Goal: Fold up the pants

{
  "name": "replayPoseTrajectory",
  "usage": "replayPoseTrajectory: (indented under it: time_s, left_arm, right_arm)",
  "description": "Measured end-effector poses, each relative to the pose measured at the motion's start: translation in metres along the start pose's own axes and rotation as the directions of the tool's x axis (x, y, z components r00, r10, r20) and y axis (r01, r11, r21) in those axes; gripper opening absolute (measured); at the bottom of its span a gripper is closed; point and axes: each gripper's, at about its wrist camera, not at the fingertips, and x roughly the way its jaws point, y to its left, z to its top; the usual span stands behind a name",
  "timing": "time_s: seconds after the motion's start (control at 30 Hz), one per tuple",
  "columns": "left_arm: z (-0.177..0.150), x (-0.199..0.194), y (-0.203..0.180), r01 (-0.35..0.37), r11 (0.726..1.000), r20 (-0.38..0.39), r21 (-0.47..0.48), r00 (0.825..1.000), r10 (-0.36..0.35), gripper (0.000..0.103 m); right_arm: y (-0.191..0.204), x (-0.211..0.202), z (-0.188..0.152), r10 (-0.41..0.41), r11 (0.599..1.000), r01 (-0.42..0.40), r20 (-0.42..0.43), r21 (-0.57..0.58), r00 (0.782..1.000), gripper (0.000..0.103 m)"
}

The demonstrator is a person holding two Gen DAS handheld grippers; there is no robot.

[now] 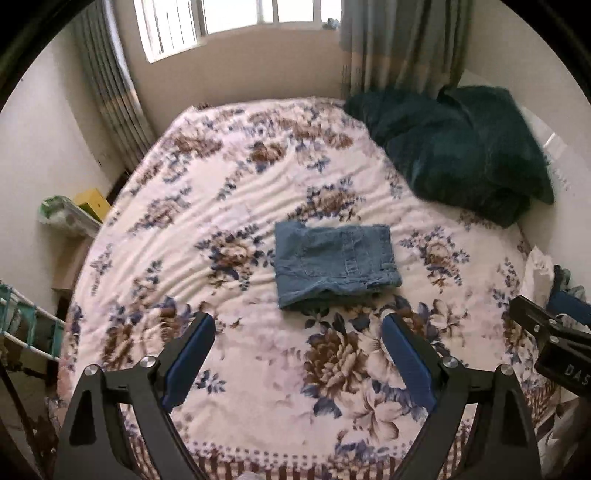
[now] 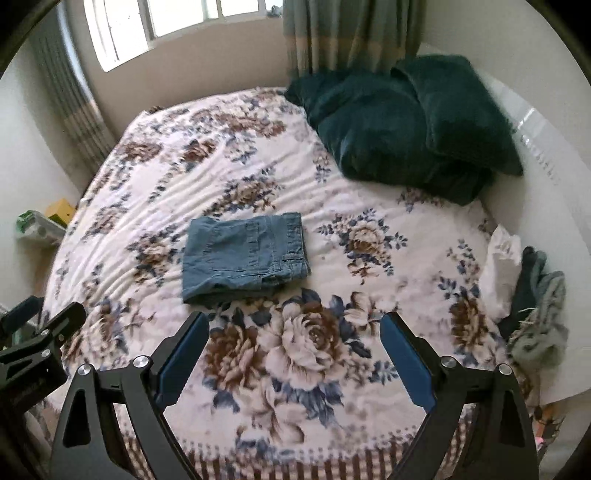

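Pants of faded blue denim [image 1: 336,264], folded into a compact rectangular bundle, lie flat near the middle of the bed with the floral white, brown and blue bedspread [image 1: 258,184]. Nothing touches them. In the right wrist view the same bundle [image 2: 245,256] sits left of centre, with a belt loop showing on its right side.

The left gripper [image 1: 297,354] hangs above the near part of the bedspread, short of the bundle, its blue-padded jaws spread wide and holding nothing. The right gripper [image 2: 295,350] does likewise over a large printed rose, jaws wide apart and empty. Each gripper's black body shows at the edge of the other's view.

A heap of dark teal plush bedding, seemingly a blanket and pillow [image 1: 461,147], fills the far right corner of the bed, well apart from the pants. At the right edge of the mattress lie a crumpled white cloth [image 2: 500,266] and, touching it, a tangle of grey and dark garments [image 2: 539,314].

Beyond the bed a bright window [image 1: 236,18] is flanked by green and beige striped curtains [image 1: 399,44]. To the left, beside the bed, a small shelf carries a yellow box [image 1: 92,203] and a green-and-white package [image 1: 55,212]. A white rack with teal cloth [image 1: 26,321] stands at the near left.
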Motion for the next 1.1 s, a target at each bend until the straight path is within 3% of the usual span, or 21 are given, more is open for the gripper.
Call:
replayPoseTrajectory:
  time_s: [0.27,0.57,0.77,1.0,1.1]
  left_arm:
    - [-0.019,-0.124,0.000,-0.019,0.999,0.094,-0.049,0.995,0.023,0.092]
    - [-0.042,-0.222,-0.007,-0.062,0.996,0.181,-0.069,0.981,0.074,0.092]
    - [-0.058,-0.254,-0.014,-0.051,0.995,0.198,-0.081,0.978,0.066,0.092]
    - [-0.061,-0.263,-0.010,-0.044,0.992,0.215,-0.121,0.974,0.069,0.092]
    - [-0.059,-0.256,-0.007,-0.049,0.989,0.207,-0.141,0.975,0.078,0.102]
  right_arm:
    - [-0.010,-0.144,-0.029,0.024,0.997,-0.018,0.089,-0.069,0.996,0.096]
    - [-0.018,-0.266,-0.055,0.059,0.990,-0.032,0.196,-0.140,0.979,0.096]
    - [-0.020,-0.320,-0.070,0.081,0.985,-0.038,0.252,-0.170,0.964,0.096]
    - [-0.029,-0.339,-0.080,0.098,0.984,-0.058,0.245,-0.167,0.965,0.096]
    - [-0.033,-0.335,-0.075,0.092,0.986,-0.054,0.250,-0.157,0.964,0.096]
